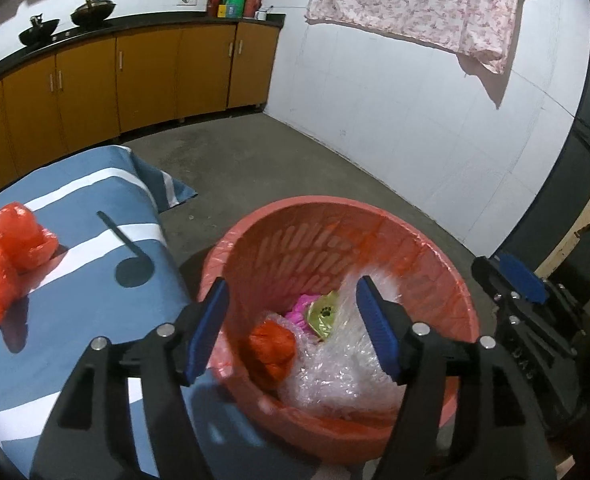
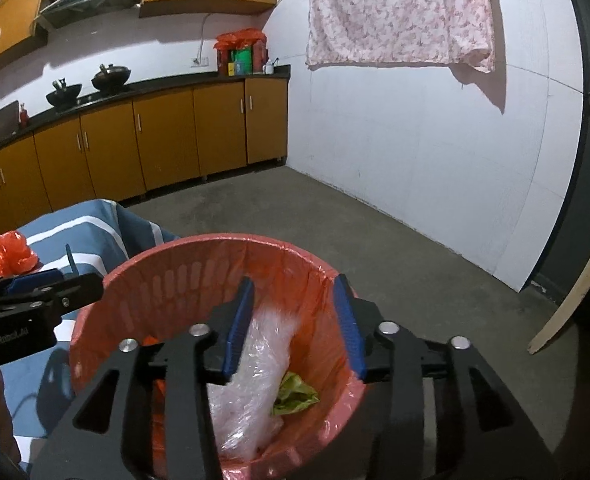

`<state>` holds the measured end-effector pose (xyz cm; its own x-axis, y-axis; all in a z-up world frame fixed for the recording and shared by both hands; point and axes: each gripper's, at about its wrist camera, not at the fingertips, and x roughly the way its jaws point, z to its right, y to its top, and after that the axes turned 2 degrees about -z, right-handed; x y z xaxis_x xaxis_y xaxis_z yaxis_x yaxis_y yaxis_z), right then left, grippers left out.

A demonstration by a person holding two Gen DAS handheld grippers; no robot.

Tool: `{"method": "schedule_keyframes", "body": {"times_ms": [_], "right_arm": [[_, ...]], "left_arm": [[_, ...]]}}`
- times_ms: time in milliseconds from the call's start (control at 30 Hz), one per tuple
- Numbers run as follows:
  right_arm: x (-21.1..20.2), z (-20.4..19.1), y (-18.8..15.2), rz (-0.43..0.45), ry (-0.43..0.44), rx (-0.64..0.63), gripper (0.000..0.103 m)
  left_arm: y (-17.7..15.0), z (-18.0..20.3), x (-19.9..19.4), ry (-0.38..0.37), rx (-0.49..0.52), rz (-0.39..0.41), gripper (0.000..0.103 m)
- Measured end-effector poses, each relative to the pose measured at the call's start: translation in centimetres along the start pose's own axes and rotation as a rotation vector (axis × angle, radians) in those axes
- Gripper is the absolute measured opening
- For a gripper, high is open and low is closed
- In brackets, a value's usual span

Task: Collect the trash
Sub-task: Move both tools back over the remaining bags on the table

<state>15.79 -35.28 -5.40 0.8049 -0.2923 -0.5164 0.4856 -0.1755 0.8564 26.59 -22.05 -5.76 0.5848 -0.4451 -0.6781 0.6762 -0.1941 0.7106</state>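
Observation:
A pink-red trash basket [image 1: 447, 264] with a plastic liner stands on the floor beside the table; it also shows in the right wrist view [image 2: 143, 280]. Inside lie clear bubble wrap [image 1: 335, 376], a crumpled orange bag [image 1: 273, 346], a pink scrap and a gold-green wrapper [image 1: 325, 314]. My left gripper [image 1: 293, 310] is open and empty over the basket's near rim. My right gripper [image 2: 295, 306] is open and empty above the basket, over the bubble wrap [image 2: 251, 380] and a green wrapper [image 2: 295, 394]. More orange plastic bags [image 1: 11, 256] lie on the blue-striped table.
The table's blue-and-white cloth [image 1: 95, 240] is left of the basket. Kitchen cabinets [image 1: 135, 80] with woks line the far wall. A floral cloth [image 1: 415, 0] hangs on the white wall. A grey concrete floor [image 2: 335, 220] stretches beyond the basket. A wooden board [image 2: 567, 300] leans at the right.

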Motion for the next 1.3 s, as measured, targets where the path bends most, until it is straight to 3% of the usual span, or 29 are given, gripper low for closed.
{"method": "schedule_keyframes", "body": {"times_ms": [133,367,567,733,967,1167,1300], "right_arm": [[-0.6,0.3,0.2,0.016,0.002,0.016,0.056],[-1.8,-1.4,0.1,0.033,0.032,-0.012,0.081],[-2.6,-5.6,0.2,0.010,0.146,-0.093,0.081],[-3.3,-10.5,0.6,-0.004,0.243,-0.127,0.081],[-3.5,-18.3,0.9,-0.049,0.384,-0.164,0.081],[-1.9,-25.9,0.8,-0.120,0.483,-0.200,0.073],[0.2,-30.1,0.9,-0.151,0.512,-0.235,0.070]], "left_arm": [[-0.6,-1.6,-1.5,0.030,-0.035,0.023,0.076],[-2.3,-4.9,-5.0,0.124,-0.055,0.045,0.084],[-4.0,-8.8,-8.9,0.232,-0.067,0.083,0.088],[-6.1,-14.5,-13.0,0.355,-0.126,0.114,0.088],[-8.9,-23.7,-17.3,0.587,-0.235,0.115,0.088],[-10.0,-29.2,-19.3,0.664,-0.319,0.133,0.088],[-10.1,-31.4,-19.4,0.665,-0.369,0.148,0.088]]}}
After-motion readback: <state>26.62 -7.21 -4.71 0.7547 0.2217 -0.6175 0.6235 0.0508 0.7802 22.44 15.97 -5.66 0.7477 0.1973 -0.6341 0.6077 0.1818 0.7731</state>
